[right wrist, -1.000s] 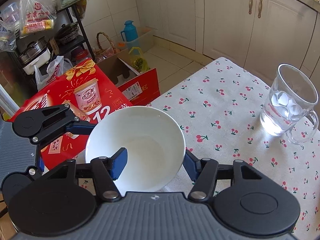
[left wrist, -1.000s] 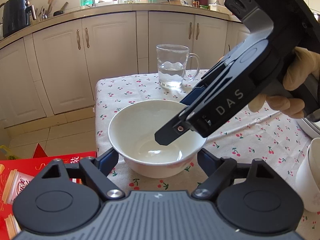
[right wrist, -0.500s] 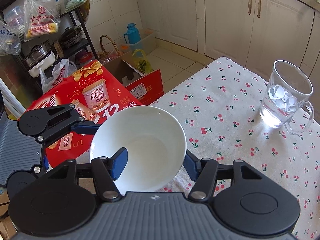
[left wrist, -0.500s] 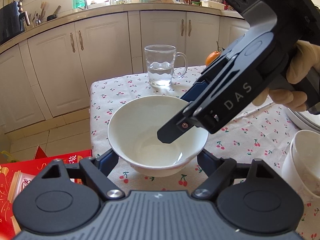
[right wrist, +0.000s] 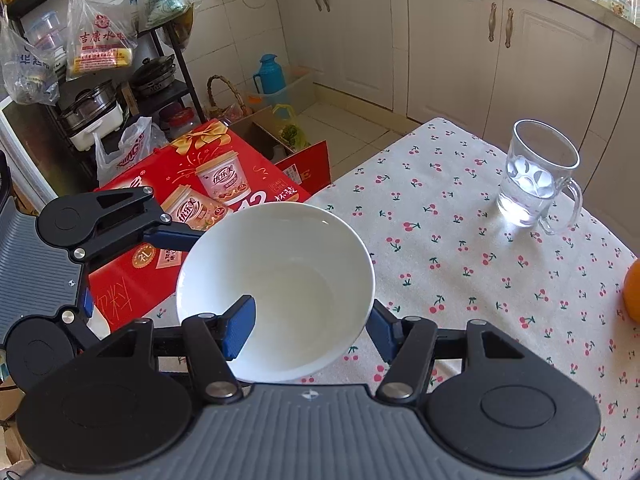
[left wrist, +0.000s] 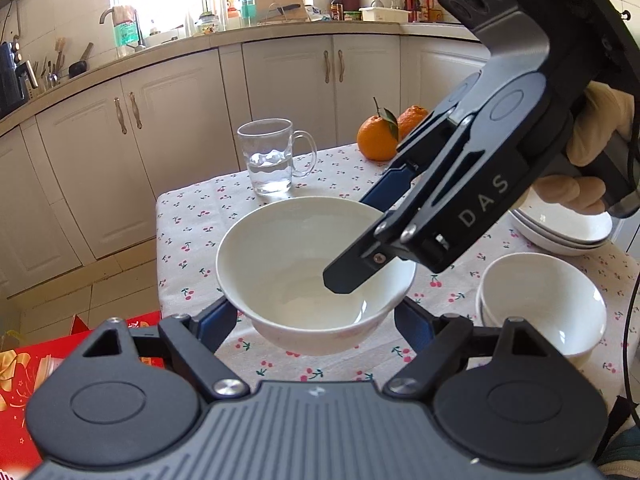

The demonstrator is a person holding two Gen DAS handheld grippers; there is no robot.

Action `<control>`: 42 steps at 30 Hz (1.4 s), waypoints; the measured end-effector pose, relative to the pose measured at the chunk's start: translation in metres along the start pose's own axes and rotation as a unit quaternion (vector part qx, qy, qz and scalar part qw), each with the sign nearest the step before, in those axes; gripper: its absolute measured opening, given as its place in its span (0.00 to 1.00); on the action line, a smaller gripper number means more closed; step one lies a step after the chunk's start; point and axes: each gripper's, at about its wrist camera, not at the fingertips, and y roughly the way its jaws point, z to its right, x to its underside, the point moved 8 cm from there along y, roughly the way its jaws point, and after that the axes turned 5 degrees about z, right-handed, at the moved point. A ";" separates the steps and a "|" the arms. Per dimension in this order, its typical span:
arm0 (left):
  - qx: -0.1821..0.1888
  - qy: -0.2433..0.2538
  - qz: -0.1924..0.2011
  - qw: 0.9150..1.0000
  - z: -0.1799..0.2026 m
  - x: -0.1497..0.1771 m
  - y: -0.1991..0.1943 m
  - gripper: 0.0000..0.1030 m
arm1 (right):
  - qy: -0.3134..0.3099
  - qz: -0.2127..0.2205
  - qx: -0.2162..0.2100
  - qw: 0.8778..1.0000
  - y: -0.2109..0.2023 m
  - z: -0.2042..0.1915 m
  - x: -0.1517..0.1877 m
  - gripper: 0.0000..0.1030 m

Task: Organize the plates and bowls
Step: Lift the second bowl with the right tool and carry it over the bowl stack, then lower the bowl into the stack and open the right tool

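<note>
A white bowl (left wrist: 304, 264) (right wrist: 280, 276) hangs a little above the cherry-print tablecloth (left wrist: 188, 220), held by both grippers. My left gripper (left wrist: 316, 320) is shut on it, its blue pads pressing the outer wall on either side. One of its fingers (right wrist: 172, 237) shows at the bowl's left in the right wrist view. My right gripper (right wrist: 310, 332) (left wrist: 366, 236) is shut on the bowl's wall, one finger inside and one outside the rim. Two stacked white bowls (left wrist: 544, 308) stand to the right, with stacked white plates (left wrist: 560, 236) behind them.
A glass mug (left wrist: 272, 156) (right wrist: 536, 176) with water stands toward the far table end, and oranges (left wrist: 376, 140) sit beside it. A red gift box (right wrist: 160, 220) lies off the table's edge. A gloved hand (left wrist: 588, 148) holds the right gripper. Cabinets line the back.
Both grippers have carried the bowl up and to the right along the table. The oranges, stacked bowls and plates have come into the left wrist view. Neither grip has changed.
</note>
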 end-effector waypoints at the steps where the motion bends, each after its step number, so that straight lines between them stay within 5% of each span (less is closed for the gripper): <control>1: 0.001 0.003 0.001 1.000 0.004 -0.001 -0.003 0.83 | -0.001 0.002 0.000 1.000 -0.005 -0.002 0.002 0.64; 18: 0.025 0.035 0.012 0.999 0.067 -0.012 -0.042 0.83 | -0.008 0.026 0.012 1.000 -0.082 -0.021 0.044 0.65; 42: 0.090 0.032 -0.005 0.995 0.131 -0.006 -0.027 0.83 | 0.017 0.018 0.057 0.998 -0.125 -0.004 0.107 0.65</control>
